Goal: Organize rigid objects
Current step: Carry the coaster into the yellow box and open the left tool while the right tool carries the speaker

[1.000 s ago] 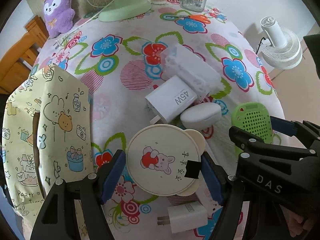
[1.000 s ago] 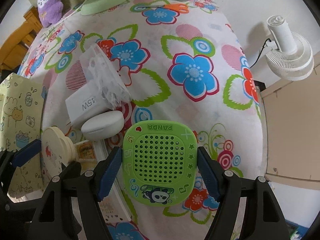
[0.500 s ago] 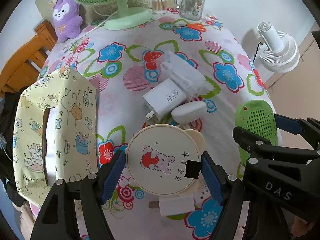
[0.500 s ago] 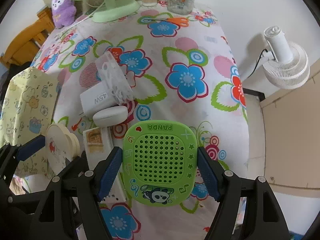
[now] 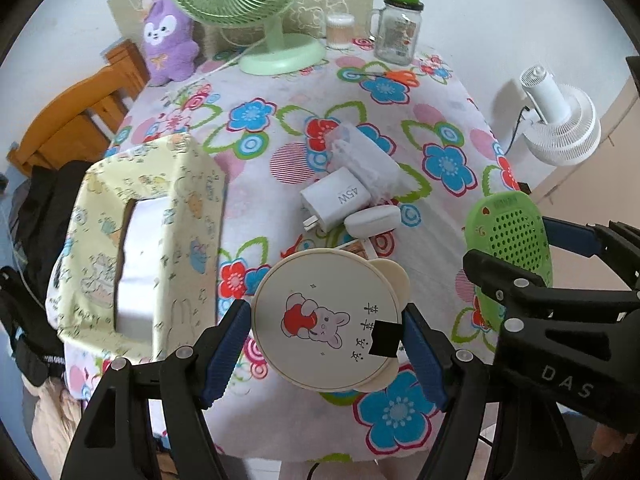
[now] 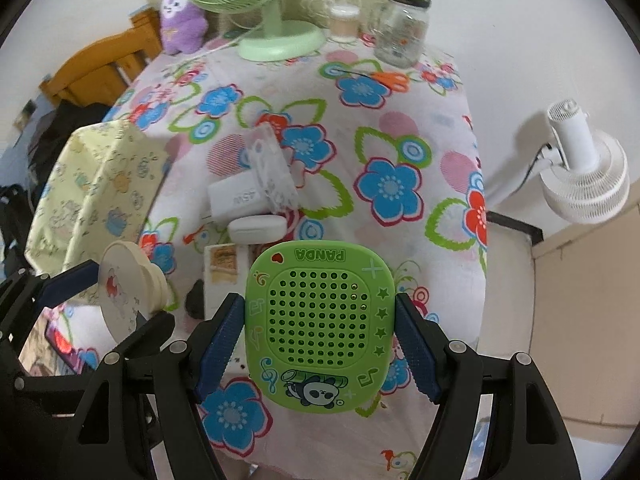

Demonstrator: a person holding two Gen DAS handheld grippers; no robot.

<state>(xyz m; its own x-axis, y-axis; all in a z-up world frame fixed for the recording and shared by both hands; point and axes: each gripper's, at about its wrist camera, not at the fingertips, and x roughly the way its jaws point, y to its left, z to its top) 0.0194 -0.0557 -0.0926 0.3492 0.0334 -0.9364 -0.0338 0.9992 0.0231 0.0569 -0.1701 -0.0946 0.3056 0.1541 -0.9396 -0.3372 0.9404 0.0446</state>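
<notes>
I see the desk (image 5: 280, 168) under its flowered cloth, with the yellow fabric box (image 5: 136, 232) on its left side. Near the middle lie a white 45W charger (image 5: 336, 196) and a white oval case (image 5: 372, 220), touching. My right tongs (image 6: 320, 328) clamp the green panda speaker (image 6: 320, 324) above the desk's near edge; my left tongs (image 5: 326, 332) clamp the round cream mirror (image 5: 324, 320).
</notes>
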